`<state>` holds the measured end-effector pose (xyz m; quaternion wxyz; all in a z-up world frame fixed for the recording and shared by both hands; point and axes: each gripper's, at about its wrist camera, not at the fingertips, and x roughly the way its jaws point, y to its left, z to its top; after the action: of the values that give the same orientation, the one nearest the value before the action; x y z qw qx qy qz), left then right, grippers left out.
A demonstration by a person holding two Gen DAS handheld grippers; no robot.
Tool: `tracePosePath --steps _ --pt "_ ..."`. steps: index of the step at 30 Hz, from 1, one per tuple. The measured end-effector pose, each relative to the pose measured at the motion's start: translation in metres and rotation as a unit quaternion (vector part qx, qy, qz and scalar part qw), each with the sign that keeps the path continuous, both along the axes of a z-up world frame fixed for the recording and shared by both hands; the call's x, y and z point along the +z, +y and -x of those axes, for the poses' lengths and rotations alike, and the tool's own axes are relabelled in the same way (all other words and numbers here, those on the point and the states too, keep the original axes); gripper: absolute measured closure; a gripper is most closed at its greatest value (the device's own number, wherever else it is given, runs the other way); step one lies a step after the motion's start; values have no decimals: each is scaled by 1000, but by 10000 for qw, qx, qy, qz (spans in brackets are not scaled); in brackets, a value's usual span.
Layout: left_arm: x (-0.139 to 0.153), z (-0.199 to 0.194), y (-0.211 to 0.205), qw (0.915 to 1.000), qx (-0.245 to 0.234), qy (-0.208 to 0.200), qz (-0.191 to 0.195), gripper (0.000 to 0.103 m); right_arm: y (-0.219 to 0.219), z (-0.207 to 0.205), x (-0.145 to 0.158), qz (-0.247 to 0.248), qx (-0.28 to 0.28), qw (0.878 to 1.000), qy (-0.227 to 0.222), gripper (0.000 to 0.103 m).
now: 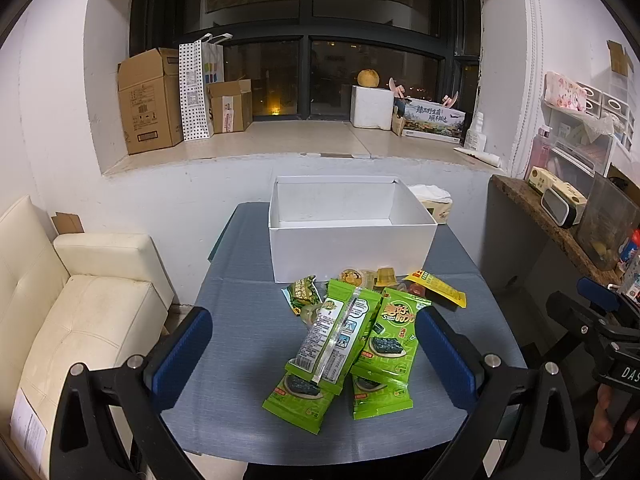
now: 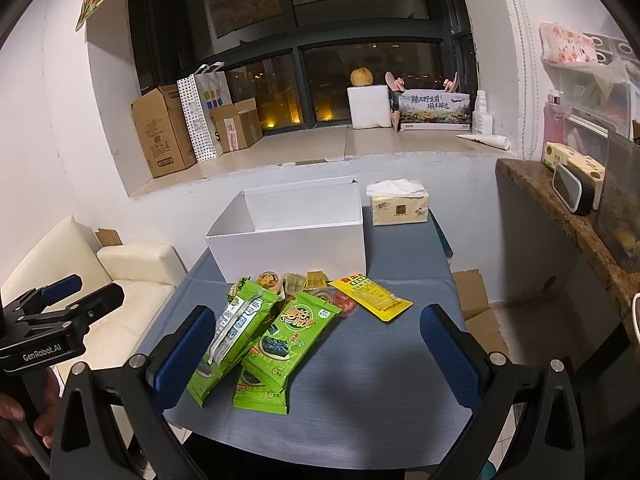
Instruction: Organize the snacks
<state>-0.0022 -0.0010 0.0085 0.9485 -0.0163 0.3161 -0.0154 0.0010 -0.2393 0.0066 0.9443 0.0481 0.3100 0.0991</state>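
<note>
left gripper and right gripper hover level (fingers spread wide).

We see the lower green packets half buried under the upper ones, the jelly cups partly hidden behind them, and the box floor mostly screened by its front wall.

"GenRobot.AI" on left claw body; "DAS" on right claw body.

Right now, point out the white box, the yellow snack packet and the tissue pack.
white box [image 1: 352, 252], left wrist view, on its front wall.
yellow snack packet [image 2: 374, 298], right wrist view, on its printed face.
tissue pack [image 2: 398, 210], right wrist view, on its front side.
</note>
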Motion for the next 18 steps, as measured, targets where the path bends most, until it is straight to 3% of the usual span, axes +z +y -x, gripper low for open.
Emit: tracePosePath --steps 18 --pt "1 3 -1 10000 -9 -40 -16 0 0 0 2 8 8 10000 -18 0"
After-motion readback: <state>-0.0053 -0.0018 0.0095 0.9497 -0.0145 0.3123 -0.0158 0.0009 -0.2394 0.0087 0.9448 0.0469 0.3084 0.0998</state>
